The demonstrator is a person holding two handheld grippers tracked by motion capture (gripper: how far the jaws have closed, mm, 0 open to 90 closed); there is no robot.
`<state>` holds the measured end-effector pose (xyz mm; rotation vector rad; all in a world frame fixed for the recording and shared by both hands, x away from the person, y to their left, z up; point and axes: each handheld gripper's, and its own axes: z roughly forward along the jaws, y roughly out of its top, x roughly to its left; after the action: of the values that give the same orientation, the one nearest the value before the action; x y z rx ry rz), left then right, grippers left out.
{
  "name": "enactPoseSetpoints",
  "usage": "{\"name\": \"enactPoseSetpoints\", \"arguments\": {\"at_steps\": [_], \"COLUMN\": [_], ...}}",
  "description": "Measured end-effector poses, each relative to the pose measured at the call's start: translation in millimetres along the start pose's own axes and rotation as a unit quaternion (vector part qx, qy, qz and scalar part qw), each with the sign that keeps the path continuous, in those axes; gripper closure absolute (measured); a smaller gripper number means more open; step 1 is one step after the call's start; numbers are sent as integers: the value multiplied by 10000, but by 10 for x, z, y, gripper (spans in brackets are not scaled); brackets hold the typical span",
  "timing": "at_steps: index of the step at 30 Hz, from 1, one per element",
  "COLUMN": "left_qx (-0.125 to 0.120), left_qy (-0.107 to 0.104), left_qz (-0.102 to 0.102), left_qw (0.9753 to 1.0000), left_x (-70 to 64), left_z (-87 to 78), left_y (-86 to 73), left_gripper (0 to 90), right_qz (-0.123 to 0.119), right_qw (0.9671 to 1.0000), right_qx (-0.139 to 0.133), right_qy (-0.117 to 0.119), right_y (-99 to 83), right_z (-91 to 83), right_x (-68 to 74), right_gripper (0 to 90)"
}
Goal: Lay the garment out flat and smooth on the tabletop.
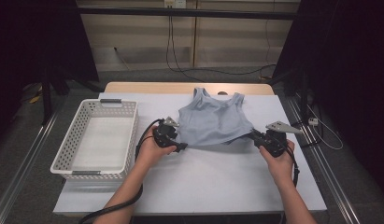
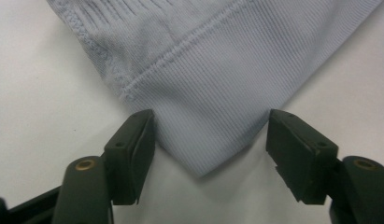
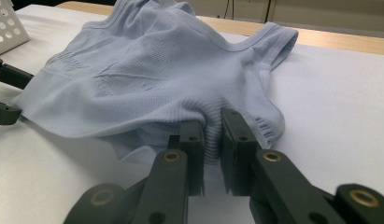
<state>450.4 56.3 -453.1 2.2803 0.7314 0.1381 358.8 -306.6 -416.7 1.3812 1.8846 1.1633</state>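
Currently a light blue tank top point(image 1: 213, 120) lies spread on the white cover of the counter point(image 1: 217, 182), its straps pointing away from the person and its hem toward them. Left of it, near the counter's left edge, stands a white perforated basket point(image 1: 129, 133).

At the garment's lower left corner sits the left gripper point(image 1: 181, 145), held in the person's left hand point(image 1: 151, 150). Seen in the left gripper view, its jaws stand wide apart, one on each side of the pointed corner of the tank top point(image 2: 213, 116), which reaches in between them and lies flat on the white surface; neither jaw presses the cloth.

At the lower right corner is the right gripper point(image 1: 253, 136), held in the right hand point(image 1: 279, 163). Its own view shows the jaws drawn narrow, pinching a ribbed fold of the hem of the tank top point(image 3: 147, 79) between them, with the cloth slightly lifted and bunched there. Farther off in that view, at the left edge, the tips of the left gripper point(image 3: 7, 95) show beside the opposite corner of the hem.
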Motion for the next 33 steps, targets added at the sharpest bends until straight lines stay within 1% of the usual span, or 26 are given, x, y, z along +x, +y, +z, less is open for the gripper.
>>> {"name": "enactPoseSetpoints", "arguments": {"at_steps": [1, 5, 12, 18, 21, 22, 24, 26, 28, 31, 33], "left_qx": [28, 71, 100, 147, 139, 111, 109, 102, 143, 132, 166], "left_qy": [43, 35, -16, -39, -13, -65, -60, -79, -75, -142, -177], "left_qz": [40, 91, 54, 46, 2, -59, -63, -120, -94, -228, -280], "left_qw": [10000, 9999, 9999, 9999, 9999, 9999, 9999, 9998, 9998, 9996, 9993], "left_x": [-8, -22, -32, -41, -38, -32, -29, -34, -37, -43, -39], "left_z": [-3, -12, -26, -30, -33, -32, -32, -30, -33, -31, -36], "left_y": [2, 6, 7, 15, 8, 5, 2, 3, 8, 9, 11], "left_gripper": [380, 459, 552, 635, 677, 691, 719, 745, 760, 808, 830], "right_qz": [-7, -14, 8, -27, -26, -27, -40, -40, -46, -66, -80], "right_qw": [10000, 10000, 10000, 10000, 10000, 10000, 10000, 10000, 10000, 10000, 9999], "right_qx": [2, 5, 26, 28, 29, 32, 50, 49, 55, 63, 65], "right_qy": [-2, -6, -12, -10, -8, -11, 3, 3, 6, -3, 1], "right_y": [-1, -3, -10, -13, -17, -19, -23, -23, -24, -30, -37], "right_z": [1, 3, 6, 11, 14, 15, 16, 16, 16, 19, 20], "right_x": [-2, -8, -5, -2, 2, 2, 5, 5, 6, 5, 3], "right_gripper": [806, 807, 806, 805, 804, 803, 802, 801, 801, 802, 802]}}
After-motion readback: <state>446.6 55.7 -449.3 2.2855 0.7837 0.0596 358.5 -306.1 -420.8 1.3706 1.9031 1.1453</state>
